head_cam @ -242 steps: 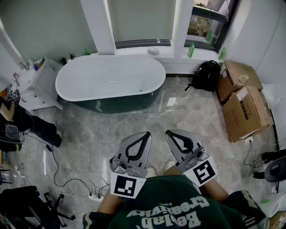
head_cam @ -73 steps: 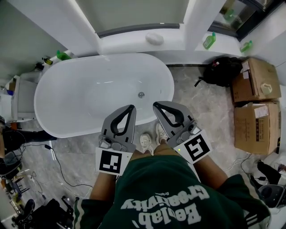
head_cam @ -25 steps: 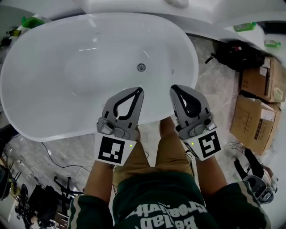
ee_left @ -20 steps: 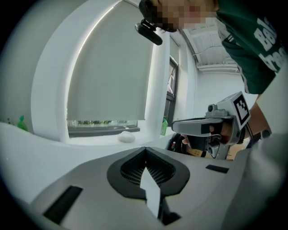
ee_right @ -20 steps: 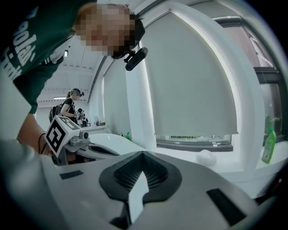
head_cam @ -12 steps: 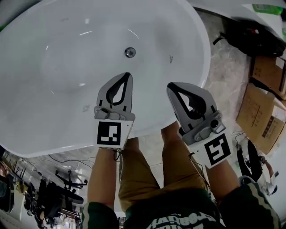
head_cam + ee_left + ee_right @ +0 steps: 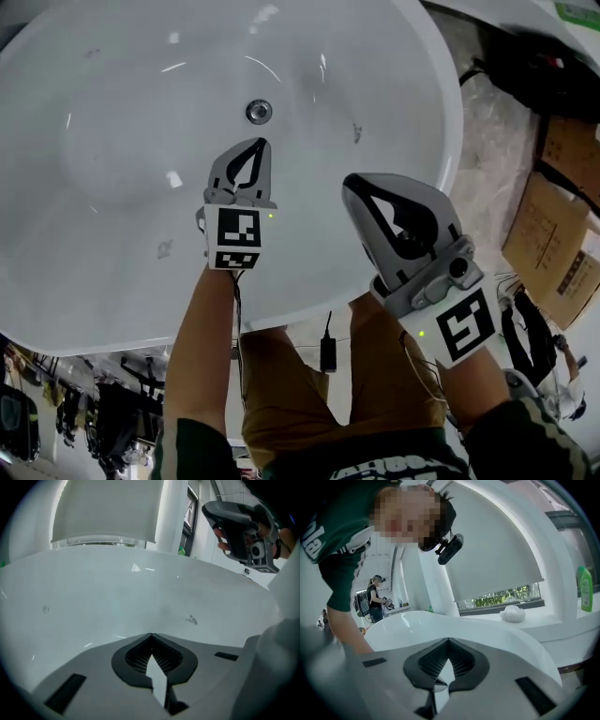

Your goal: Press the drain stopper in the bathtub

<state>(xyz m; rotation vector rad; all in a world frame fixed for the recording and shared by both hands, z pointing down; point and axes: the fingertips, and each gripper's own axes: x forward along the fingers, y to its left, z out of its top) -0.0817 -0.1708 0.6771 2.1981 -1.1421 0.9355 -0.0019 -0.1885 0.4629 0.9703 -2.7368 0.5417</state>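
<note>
The white bathtub [image 7: 112,244] fills most of the head view. Its round metal drain stopper [image 7: 259,112] sits in the tub floor, toward the far side. My left gripper [image 7: 258,143] reaches down into the tub, jaws shut on nothing, its tip just short of the stopper. In the left gripper view the left gripper [image 7: 151,634] faces the bare tub wall [image 7: 117,597], and the stopper is out of view. My right gripper [image 7: 354,183] hangs shut and empty over the tub's near right side. The right gripper [image 7: 449,640] looks across the tub rim [image 7: 440,623].
Cardboard boxes [image 7: 562,225] and a black backpack [image 7: 525,61] lie on the floor right of the tub. A window ledge holds a white lump [image 7: 512,613] and a green bottle [image 7: 584,588]. Another person [image 7: 375,597] stands far off. Small marks [image 7: 357,133] dot the tub.
The left gripper has stretched forward and down into the tub, closing on the drain stopper. The right gripper stayed back near the rim. The head has leaned further over the tub.
</note>
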